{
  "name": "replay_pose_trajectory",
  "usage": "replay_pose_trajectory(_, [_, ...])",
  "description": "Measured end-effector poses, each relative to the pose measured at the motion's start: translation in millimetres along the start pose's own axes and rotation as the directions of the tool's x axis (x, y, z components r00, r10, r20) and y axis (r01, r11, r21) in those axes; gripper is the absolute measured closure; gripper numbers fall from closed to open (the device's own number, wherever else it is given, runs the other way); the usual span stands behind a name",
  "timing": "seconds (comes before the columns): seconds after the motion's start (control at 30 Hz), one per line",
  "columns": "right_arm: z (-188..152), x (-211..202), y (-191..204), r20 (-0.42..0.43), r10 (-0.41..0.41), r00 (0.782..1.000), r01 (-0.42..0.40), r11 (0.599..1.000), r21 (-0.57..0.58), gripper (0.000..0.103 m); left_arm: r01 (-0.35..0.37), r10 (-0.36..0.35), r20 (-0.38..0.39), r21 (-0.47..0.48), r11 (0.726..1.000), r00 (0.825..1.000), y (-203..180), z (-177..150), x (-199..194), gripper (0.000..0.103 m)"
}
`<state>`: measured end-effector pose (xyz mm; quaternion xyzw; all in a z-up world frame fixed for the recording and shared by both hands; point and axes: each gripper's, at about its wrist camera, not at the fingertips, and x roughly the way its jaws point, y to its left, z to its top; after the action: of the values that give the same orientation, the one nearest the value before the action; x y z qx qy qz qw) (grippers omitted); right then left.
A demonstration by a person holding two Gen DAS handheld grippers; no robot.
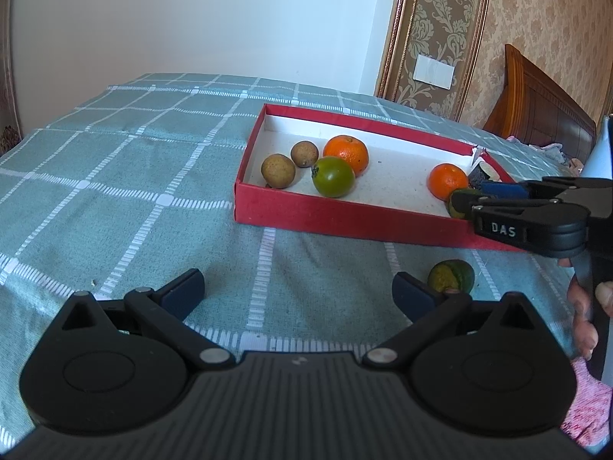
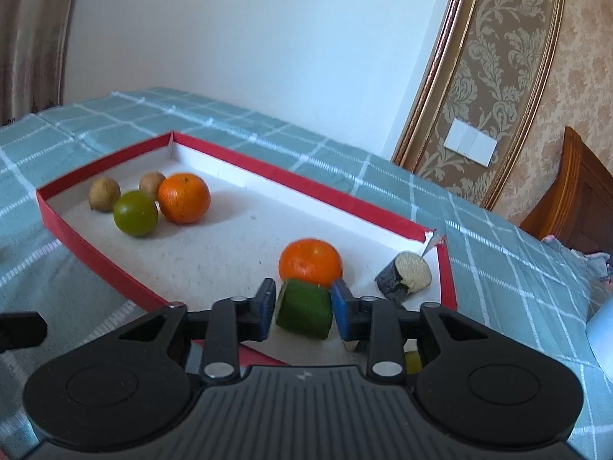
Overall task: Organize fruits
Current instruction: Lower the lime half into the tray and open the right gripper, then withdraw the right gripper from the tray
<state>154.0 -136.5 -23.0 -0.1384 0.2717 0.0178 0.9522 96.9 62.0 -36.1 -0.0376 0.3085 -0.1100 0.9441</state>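
R gripper (image 2: pixel 302 308) over red box (image 2: pixel 237 163), pads loosening round green fruit piece (image 2: pixel 304 308); best widen fully, lift straight. L gripper (image 1: pixel 299 291) spread, empty.

Checked cloth (image 1: pixel 115 176) covering the surface is looking woven and matt, with slight creasing. Red box (image 1: pixel 345 226) is showing a felt-like matt outer wall and a white, grainy paper lining. Oranges (image 2: pixel 184 197) are showing pitted, faintly glossy peel; green fruit (image 2: pixel 135 212) is appearing smooth and shiny. Left tongs (image 1: pixel 299 291) are presenting matt black plastic with metal pivot pins and blue pads (image 1: pixel 184 291) of rubbery look. Headboard (image 1: pixel 536 107) is appearing as varnished wood.
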Motion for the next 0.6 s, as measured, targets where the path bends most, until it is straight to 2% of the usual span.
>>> replay_pose_trajectory(0.03, [0.2, -1.7, -3.0, 0.000, 0.004, 1.000, -0.004, 1.000, 0.011, 0.058, 0.001, -0.001, 0.001, -0.002, 1.000, 1.000, 0.2, 0.0, -0.1, 0.000])
replay_pose_trajectory(0.07, [0.1, -4.8, -6.6, 0.007, 0.018, 1.000, -0.018, 1.000, 0.022, 0.044, 0.003, -0.003, 0.001, -0.003, 1.000, 1.000, 0.8, 0.0, -0.1, 0.000])
replay_pose_trajectory(0.1, [-0.4, -9.0, -10.1, 0.019, 0.033, 0.999, -0.034, 0.999, 0.041, 0.035, 0.003, -0.003, 0.002, -0.004, 1.000, 1.000, 1.1, -0.3, -0.1, 0.000])
replay_pose_trajectory(0.13, [-2.2, -14.7, -13.8, 0.037, 0.033, 0.999, -0.035, 0.997, 0.063, 0.022, 0.003, -0.003, 0.002, -0.004, 1.000, 1.000, 1.1, -0.3, 0.0, 0.000])
replay_pose_trajectory(0.17, [-4.1, -21.1, -16.0, 0.055, 0.023, 0.998, -0.027, 0.997, 0.074, 0.018, 0.003, -0.003, 0.002, -0.004, 1.000, 1.000, 1.2, -0.3, 0.0, 0.000])
replay_pose_trajectory(0.27, [-10.8, -42.0, -20.3, 0.100, 0.000, 0.995, -0.008, 0.997, 0.072, 0.018, 0.000, 0.000, 0.000, 0.001, 1.000, 1.000, 0.8, -0.5, 0.4, 0.000])
replay_pose_trajectory(0.4, [-29.2, -67.2, -36.4, 0.135, -0.019, 0.991, 0.000, 0.990, 0.138, 0.018, -0.008, 0.008, 0.007, 0.007, 1.000, 1.000, -1.0, -0.9, -1.0, 0.000])
replay_pose_trajectory(0.47, [-40.5, -71.4, -47.7, 0.125, -0.052, 0.991, 0.028, 0.981, 0.190, 0.013, -0.009, 0.009, 0.035, -0.004, 1.000, 0.999, -4.6, -3.4, -7.0, 0.000])
replay_pose_trajectory(0.6, [-49.9, -67.5, -71.0, 0.064, -0.078, 0.995, 0.056, 0.957, 0.285, 0.012, 0.037, -0.038, 0.065, 0.012, 0.999, 0.997, -21.7, -5.8, -13.5, 0.000])
